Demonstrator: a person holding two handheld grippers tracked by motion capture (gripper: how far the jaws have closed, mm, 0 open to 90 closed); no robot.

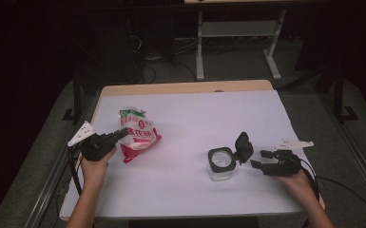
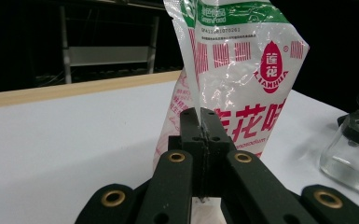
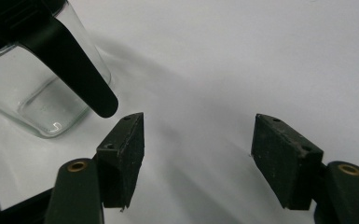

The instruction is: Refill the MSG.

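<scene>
While left gripper (image 2: 200, 122) pinches bag (image 2: 242, 79) by its side seam, bag stands left of jar (image 1: 220, 164) on counter (image 1: 180, 190). Your right gripper (image 3: 198, 154) gapes empty beside jar. Film soft, slippery: keep pinch on seam. Jar glass, fragile.

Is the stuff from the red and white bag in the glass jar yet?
Not yet. Done: the glass jar stands with its black lid flipped open, and it looks empty. In hand: the left gripper is pinched shut on the bag, holding it up. The right gripper waits open beside the jar. Left: probably bringing the bag over and pouring.
</scene>
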